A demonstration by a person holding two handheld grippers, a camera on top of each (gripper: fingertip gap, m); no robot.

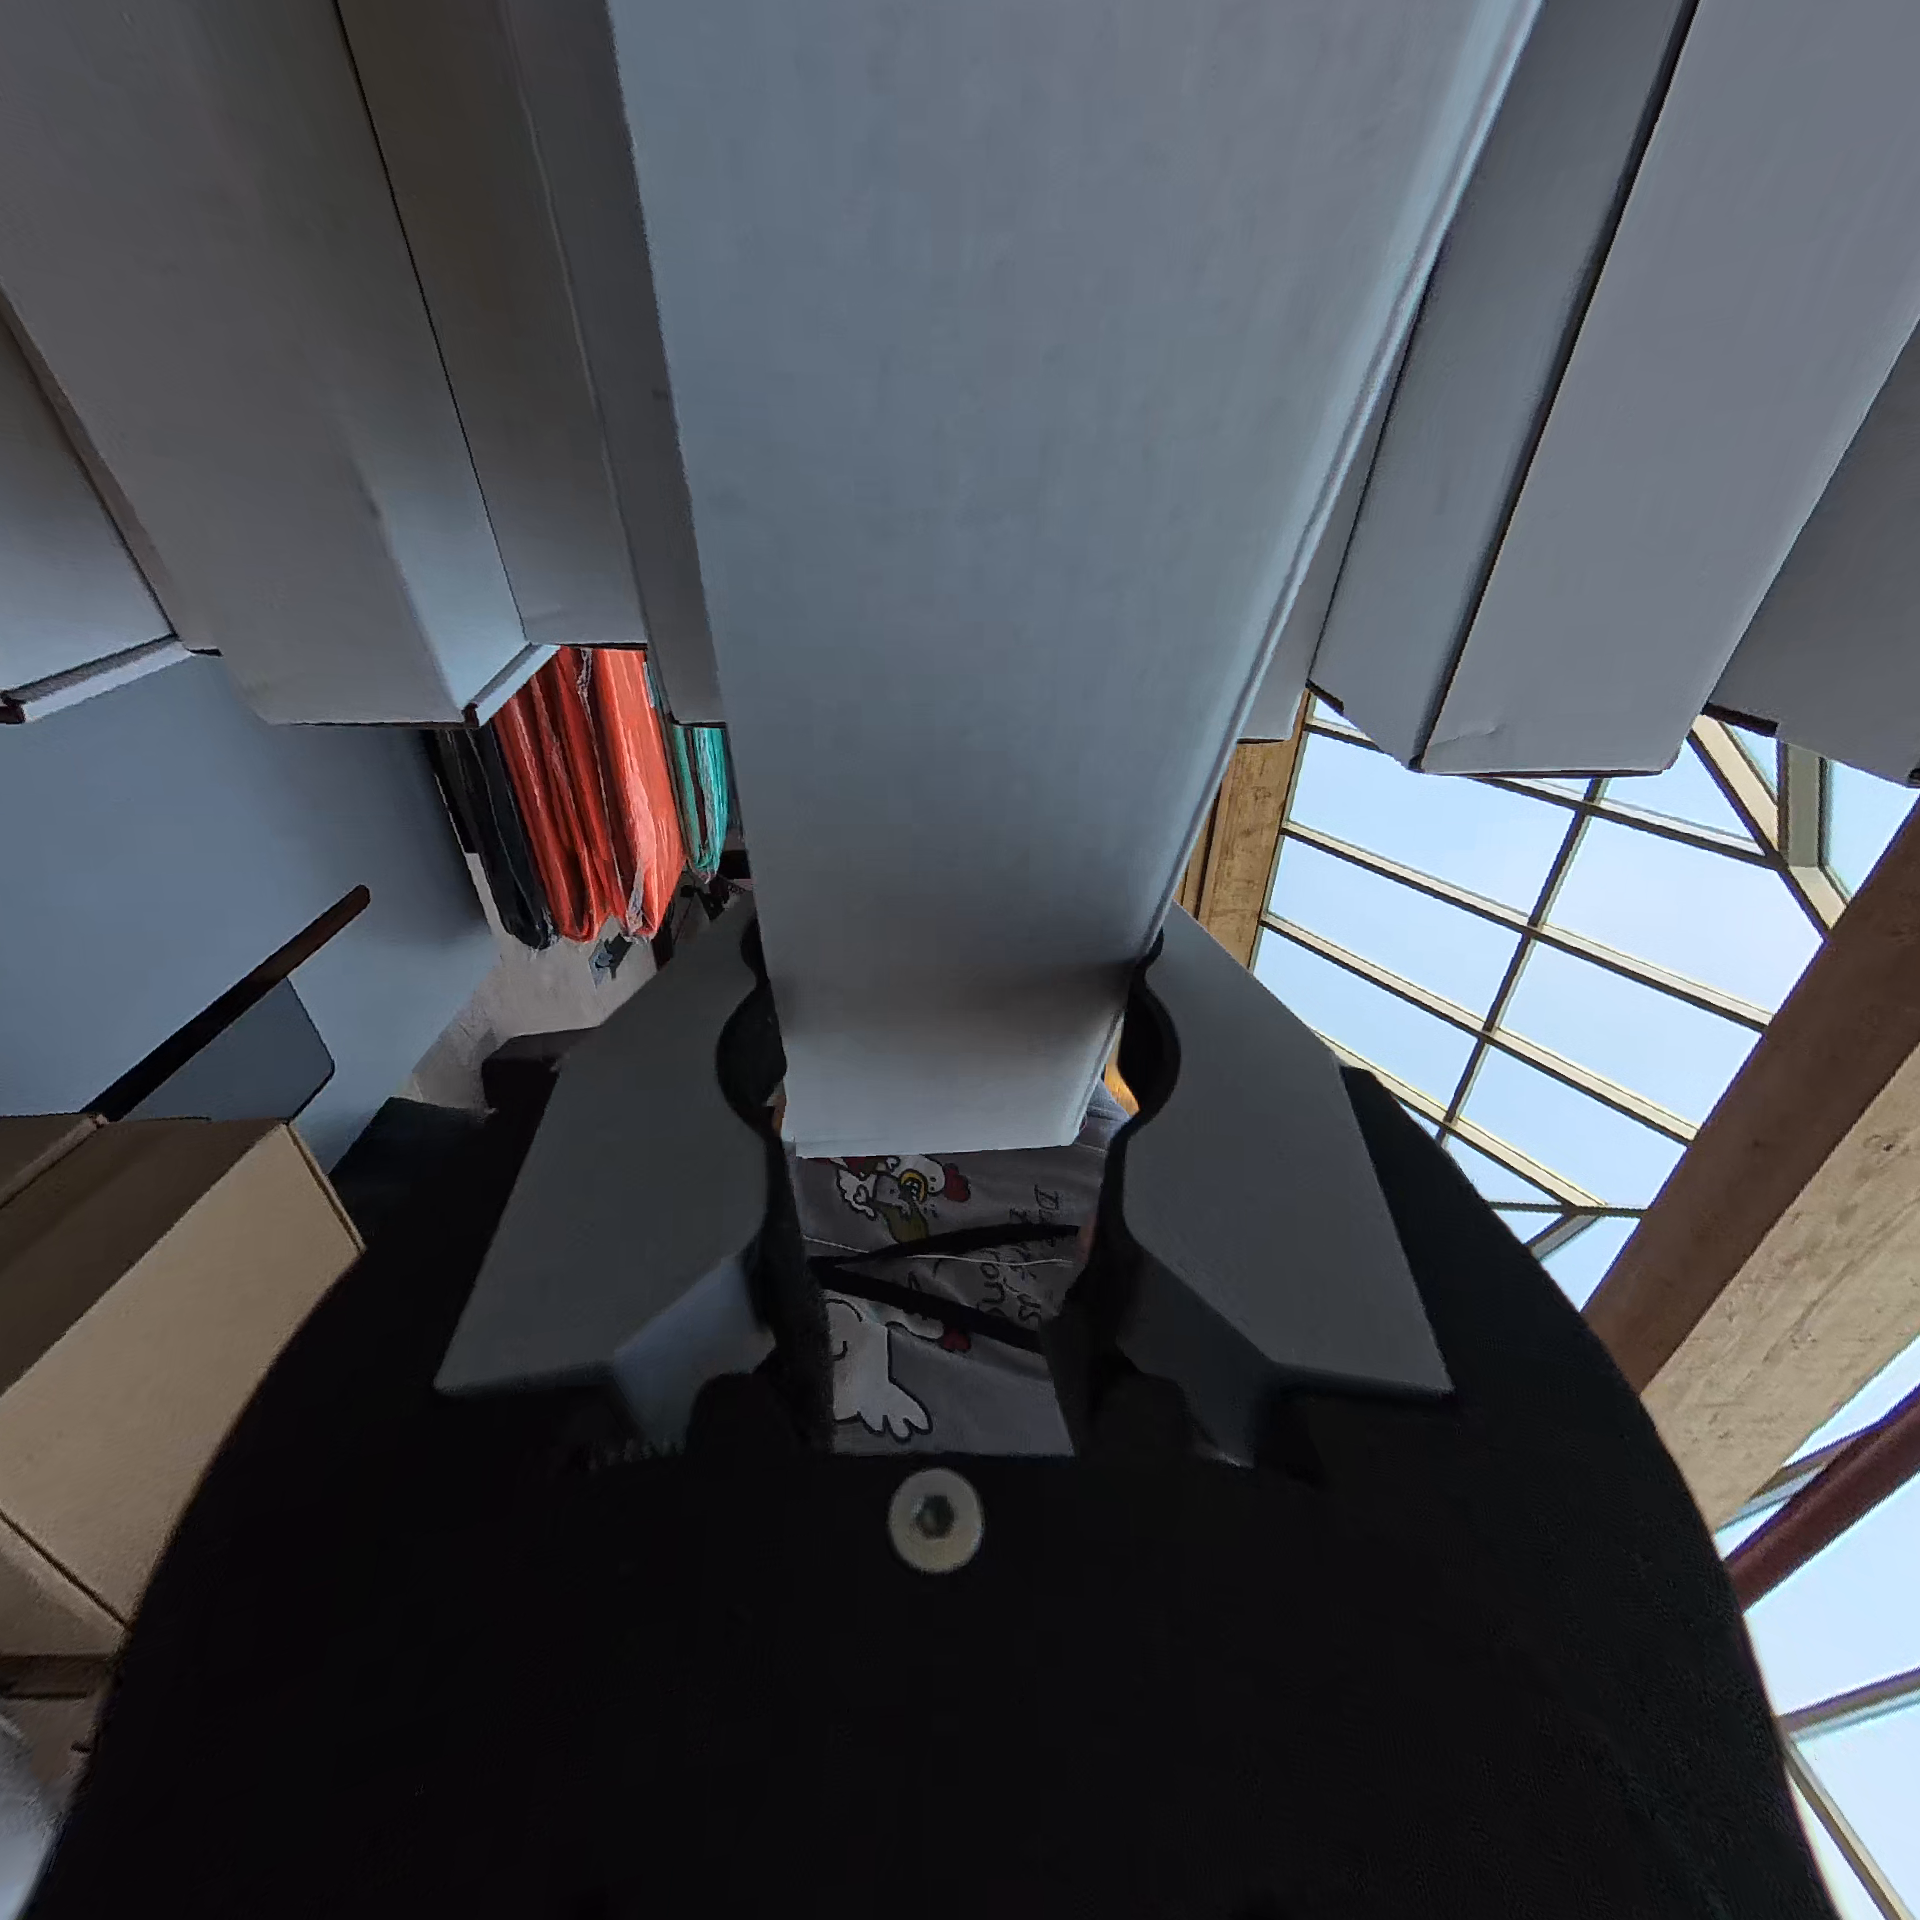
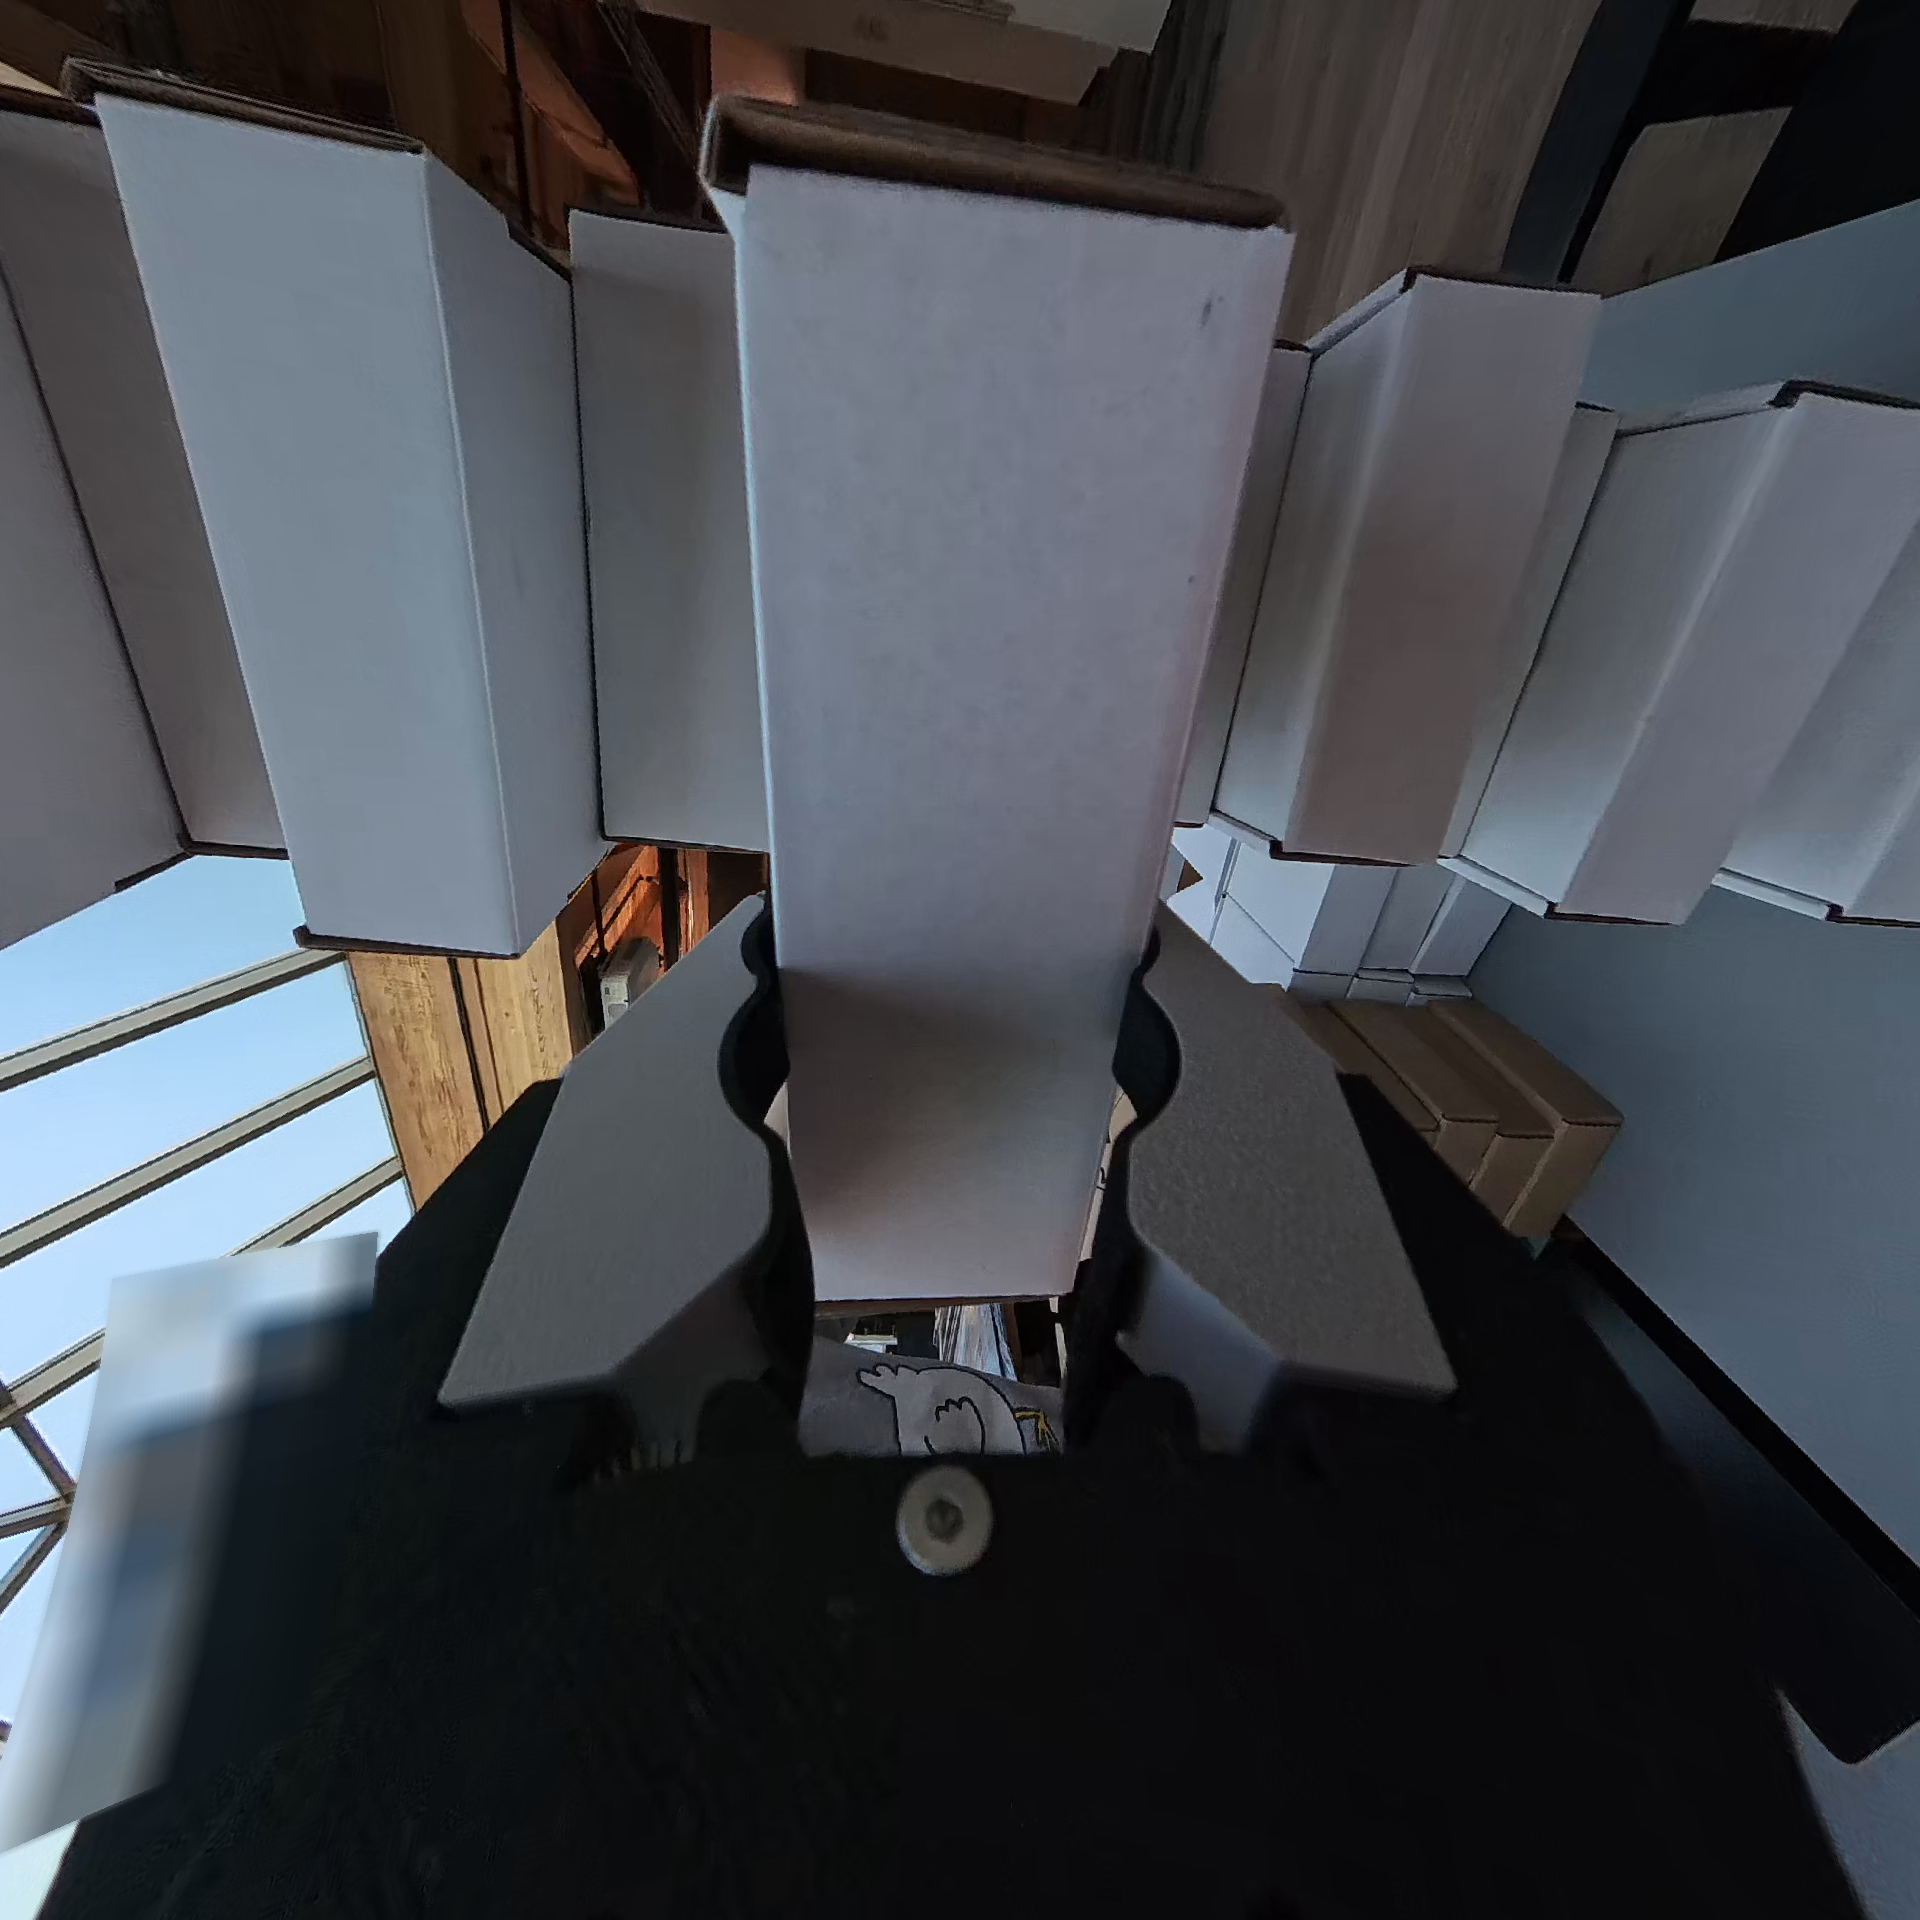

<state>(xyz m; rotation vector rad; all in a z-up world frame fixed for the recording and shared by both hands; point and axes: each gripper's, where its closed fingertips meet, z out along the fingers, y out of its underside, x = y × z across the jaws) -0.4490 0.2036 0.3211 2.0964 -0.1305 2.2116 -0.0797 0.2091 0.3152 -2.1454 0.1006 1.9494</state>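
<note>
A long white cardboard box point(image 1: 935, 582) runs lengthwise away from the left gripper point(image 1: 948, 1049), whose two grey fingers point(image 1: 623, 1195) press against the box's near end from either side, pinching it. In the right wrist view a long white cardboard box point(image 2: 987, 644) of the same kind is clamped likewise at its near end by the right gripper point(image 2: 951, 1122), with grey fingers point(image 2: 1257, 1174) touching both of its long sides; its far end is open, showing a brown corrugated inner edge. Whether both grippers grip one and the same box cannot be told.

Beside the held box, on both sides, stand more white boxes point(image 1: 343, 416) of similar shape, close-packed and running parallel to it; in the right wrist view the neighbouring white boxes point(image 2: 395, 540) flank it left and right, some touching one another. Beyond the near end of the held box, between the fingers, a grey printed garment point(image 1: 914, 1309) with cartoon birds shows. Left of the held box in the left wrist view hang orange, black and teal folded fabrics point(image 1: 592, 790), and lower left sits a brown cardboard box point(image 1: 156, 1340). Right of the held box, a glazed window grid point(image 1: 1507, 987) meets a wooden beam point(image 1: 1766, 1226). In the right wrist view, brown cartons point(image 2: 1486, 1122) lie right of the held box against a pale blue wall point(image 2: 1745, 1143).
</note>
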